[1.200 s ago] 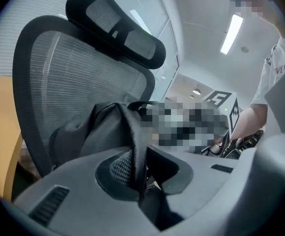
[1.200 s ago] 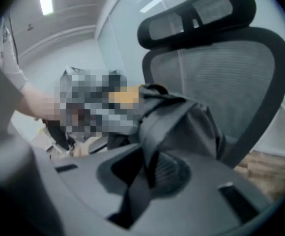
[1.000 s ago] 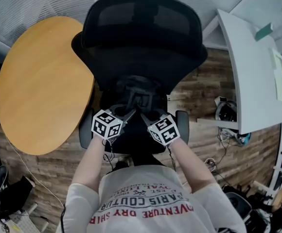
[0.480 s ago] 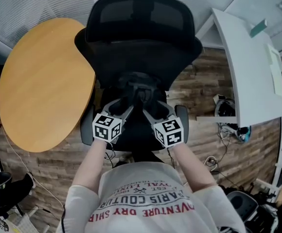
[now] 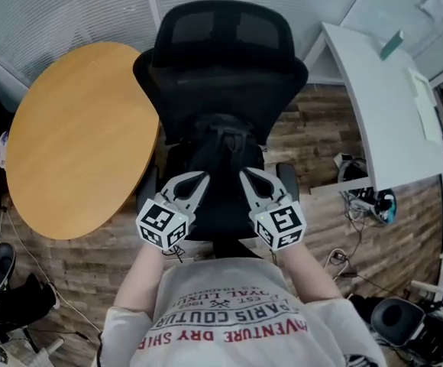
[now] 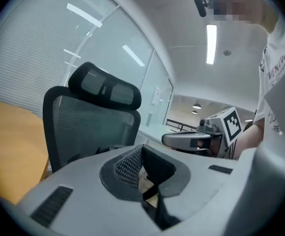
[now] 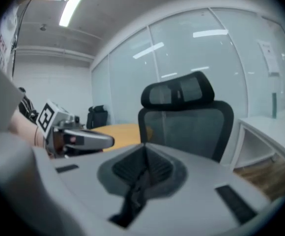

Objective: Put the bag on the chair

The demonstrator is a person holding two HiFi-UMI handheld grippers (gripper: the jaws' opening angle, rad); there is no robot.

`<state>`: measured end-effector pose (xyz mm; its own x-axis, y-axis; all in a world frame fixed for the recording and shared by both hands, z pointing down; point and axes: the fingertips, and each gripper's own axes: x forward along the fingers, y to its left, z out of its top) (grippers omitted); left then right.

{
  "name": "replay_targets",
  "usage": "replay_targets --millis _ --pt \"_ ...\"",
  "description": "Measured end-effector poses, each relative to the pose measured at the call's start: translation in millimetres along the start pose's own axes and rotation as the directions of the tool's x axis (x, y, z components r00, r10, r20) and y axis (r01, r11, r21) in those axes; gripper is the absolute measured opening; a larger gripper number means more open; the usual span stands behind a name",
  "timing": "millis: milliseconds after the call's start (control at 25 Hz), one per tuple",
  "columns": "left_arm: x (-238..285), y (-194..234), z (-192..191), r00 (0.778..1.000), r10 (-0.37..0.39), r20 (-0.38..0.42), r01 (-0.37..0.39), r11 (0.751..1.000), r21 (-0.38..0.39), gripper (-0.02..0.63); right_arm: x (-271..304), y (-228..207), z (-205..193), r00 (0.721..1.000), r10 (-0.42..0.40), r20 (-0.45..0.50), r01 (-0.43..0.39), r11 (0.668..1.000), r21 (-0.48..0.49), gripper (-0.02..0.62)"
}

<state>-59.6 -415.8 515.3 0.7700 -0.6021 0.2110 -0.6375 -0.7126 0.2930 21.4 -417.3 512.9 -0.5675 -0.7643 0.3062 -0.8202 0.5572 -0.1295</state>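
While the person holds both tools over the front of the seat, the black soft bag [image 5: 221,155] lies on the seat of the black mesh-backed office chair with headrest [image 5: 221,60], close to the backrest and between the armrests. The left gripper [image 5: 198,180] points at the bag from the left. Its own view shows its ribbed grey fingers [image 6: 128,166] closed together at the tips with nothing between them. The right gripper [image 5: 248,178] points in from the right, likewise with its fingers [image 7: 155,168] pressed together on nothing. Both tips sit just short of the bag in the head view; contact with it cannot be confirmed, and neither gripper view shows any strap or fabric at the pads. The two grippers stand side by side, near each other but apart. A round light-wood table [image 5: 76,136] stands just left of the chair, and a white rectangular desk [image 5: 382,105] stands to the right. Wood-plank flooring [image 5: 313,136] shows beneath the chair.
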Motion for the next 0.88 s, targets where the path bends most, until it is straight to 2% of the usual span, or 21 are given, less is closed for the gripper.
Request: replay_targets --millis 200,320,400,560,880 --pt "-40.9 -40.7 46.8 0.995 -0.030 0.094 0.012 0.982 0.186 0.032 -32.5 36.7 41.1 0.993 0.010 0.114 -0.002 0.997 -0.072 0.028" --pt "-64.0 -61.2 67.5 0.989 -0.037 0.143 -0.001 0.967 0.254 0.032 -52.4 57.2 61.1 0.985 0.013 0.174 0.006 0.994 -0.109 0.028" --pt "-78.1 -71.7 74.6 0.985 -0.038 0.166 -0.008 0.963 0.269 0.032 -64.9 68.5 68.7 0.979 0.015 0.204 0.010 0.992 -0.123 0.028" --pt "-96.7 -79.3 80.8 0.980 -0.032 0.196 -0.019 0.968 0.249 0.032 -80.6 80.8 68.9 0.976 0.003 0.218 0.021 0.994 -0.110 0.028" --pt "-102.8 -77.9 80.6 0.983 -0.026 0.183 -0.026 0.960 0.278 0.032 -85.8 88.3 73.9 0.974 -0.012 0.228 0.044 0.990 -0.134 0.028"
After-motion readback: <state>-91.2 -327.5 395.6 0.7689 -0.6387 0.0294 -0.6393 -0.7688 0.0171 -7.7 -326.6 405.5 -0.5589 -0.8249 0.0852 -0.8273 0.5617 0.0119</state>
